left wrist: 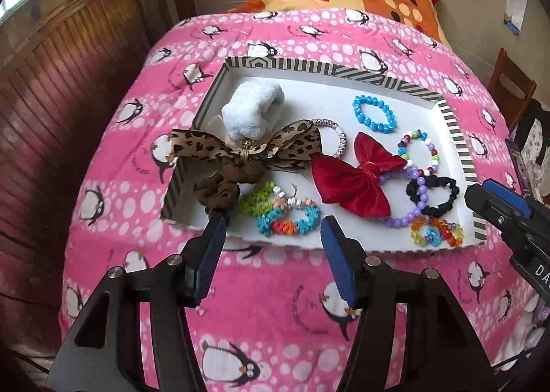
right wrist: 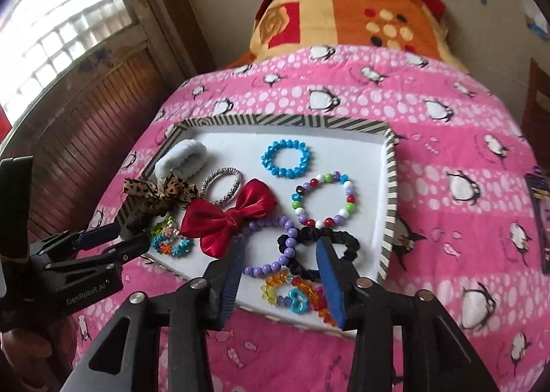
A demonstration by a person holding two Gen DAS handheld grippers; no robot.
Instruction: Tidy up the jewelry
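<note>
Only the right view shows the left gripper (right wrist: pixel 129 239) from outside; both grippers gape wide, right gripper (right wrist: pixel 278 247) over the tray (right wrist: pixel 390 206), gripping nothing.

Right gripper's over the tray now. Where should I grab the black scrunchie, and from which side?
Take the black scrunchie on its bare right-hand loop, coming straight down from above. It lies flat on the tray, so the fingers should straddle the ruffled band there. Its left side is crossed by the purple bead bracelet, which would probably get caught.

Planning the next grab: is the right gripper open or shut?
Open: the right gripper has its fingers spread, nothing between them, above the black scrunchie.
</note>
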